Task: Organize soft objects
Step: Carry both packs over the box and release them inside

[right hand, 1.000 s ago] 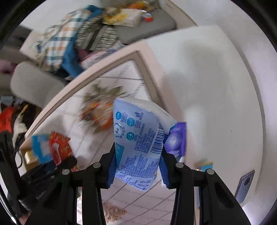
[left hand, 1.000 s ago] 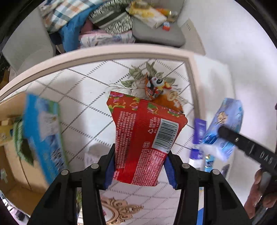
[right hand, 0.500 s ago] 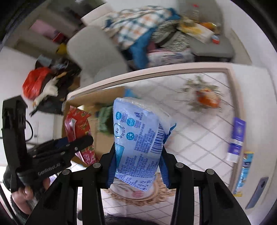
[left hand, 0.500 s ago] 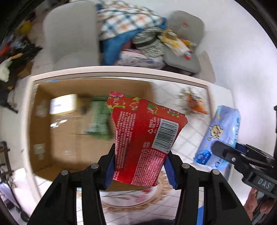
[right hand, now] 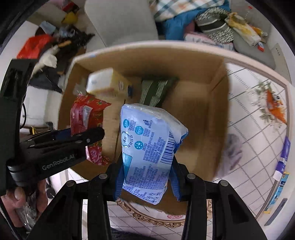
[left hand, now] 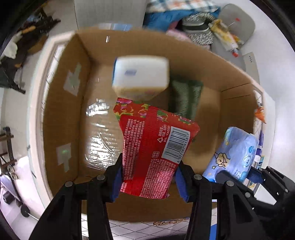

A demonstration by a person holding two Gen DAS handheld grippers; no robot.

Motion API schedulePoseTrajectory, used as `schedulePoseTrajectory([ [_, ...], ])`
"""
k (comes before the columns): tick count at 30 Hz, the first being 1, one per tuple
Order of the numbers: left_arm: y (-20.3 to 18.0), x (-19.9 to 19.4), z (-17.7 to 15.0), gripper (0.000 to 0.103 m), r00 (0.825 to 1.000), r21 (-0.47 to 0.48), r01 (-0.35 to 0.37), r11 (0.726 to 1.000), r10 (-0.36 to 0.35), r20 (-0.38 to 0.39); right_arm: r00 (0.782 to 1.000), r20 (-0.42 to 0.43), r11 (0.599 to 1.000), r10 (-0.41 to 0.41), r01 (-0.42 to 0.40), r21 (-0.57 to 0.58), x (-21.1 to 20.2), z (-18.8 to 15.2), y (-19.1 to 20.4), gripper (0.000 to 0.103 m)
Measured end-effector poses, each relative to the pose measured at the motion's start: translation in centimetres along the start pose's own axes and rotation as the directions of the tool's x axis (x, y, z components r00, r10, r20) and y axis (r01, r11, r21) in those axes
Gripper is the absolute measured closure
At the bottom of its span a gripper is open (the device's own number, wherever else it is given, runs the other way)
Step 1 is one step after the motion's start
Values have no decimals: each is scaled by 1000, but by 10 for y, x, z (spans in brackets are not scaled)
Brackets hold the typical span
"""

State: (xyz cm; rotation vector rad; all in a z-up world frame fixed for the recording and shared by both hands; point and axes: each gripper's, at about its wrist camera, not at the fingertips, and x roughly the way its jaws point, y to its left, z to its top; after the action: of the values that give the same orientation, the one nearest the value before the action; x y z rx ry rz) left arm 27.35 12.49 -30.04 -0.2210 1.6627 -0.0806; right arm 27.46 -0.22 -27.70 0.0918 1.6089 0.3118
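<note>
My left gripper (left hand: 148,181) is shut on a red tissue pack (left hand: 154,147) and holds it over an open cardboard box (left hand: 60,103). My right gripper (right hand: 146,181) is shut on a light blue tissue pack (right hand: 147,145) and holds it above the same box (right hand: 217,103). Inside the box lie a white and yellow pack (left hand: 141,75) and a dark green pack (left hand: 185,96). The blue pack also shows at the right of the left wrist view (left hand: 234,151). The red pack shows at the left of the right wrist view (right hand: 88,118).
The box stands on a table with a tiled floral cloth (right hand: 254,114). A purple packet (right hand: 284,157) and a phone (right hand: 276,212) lie at the table's right edge. A grey chair (right hand: 119,20) and piled clothes (right hand: 184,16) stand behind the table.
Both grippers have swung left from the table cloth to above the open box, each still holding its pack. The box interior now fills both views.
</note>
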Motion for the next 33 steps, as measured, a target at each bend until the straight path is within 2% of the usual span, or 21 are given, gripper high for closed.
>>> schedulePoseTrajectory([
  [5,7,33,-1,56,997,-10,22,1000,-23,-75,997,-61,999,-43,41,-28,43,1,10,58],
  [11,5,45,-2,56,995,7,34,999,-33,-96,991,-112,997,-69,65,-36,71,-3,11,57],
  [17,1,45,1,56,994,41,4,999,0,-112,989,-123,996,-80,76,-38,79,0,9,44],
  [19,2,41,0,48,994,26,18,999,-15,-112,989,-128,997,-72,69,-33,78,-1,8,38],
  [21,3,30,0,46,995,11,38,999,-37,-88,990,-124,997,-74,72,-17,73,-2,5,35],
  [23,6,21,-4,41,997,16,32,999,-31,-66,989,-114,996,-89,88,-13,67,-4,2,34],
  [25,4,8,-8,19,1000,29,11,1000,-10,-24,989,-103,994,-109,109,-2,61,-5,-2,28],
  [28,1,-16,-17,9,999,42,-22,999,20,48,987,-67,989,-147,149,18,46,-11,-12,15],
  [30,-1,-32,-25,7,993,55,-56,997,50,102,987,-38,987,-154,156,44,30,-19,-8,6],
  [33,0,-48,-35,7,984,56,-85,995,75,160,988,9,984,-157,156,85,13,-29,-10,5],
])
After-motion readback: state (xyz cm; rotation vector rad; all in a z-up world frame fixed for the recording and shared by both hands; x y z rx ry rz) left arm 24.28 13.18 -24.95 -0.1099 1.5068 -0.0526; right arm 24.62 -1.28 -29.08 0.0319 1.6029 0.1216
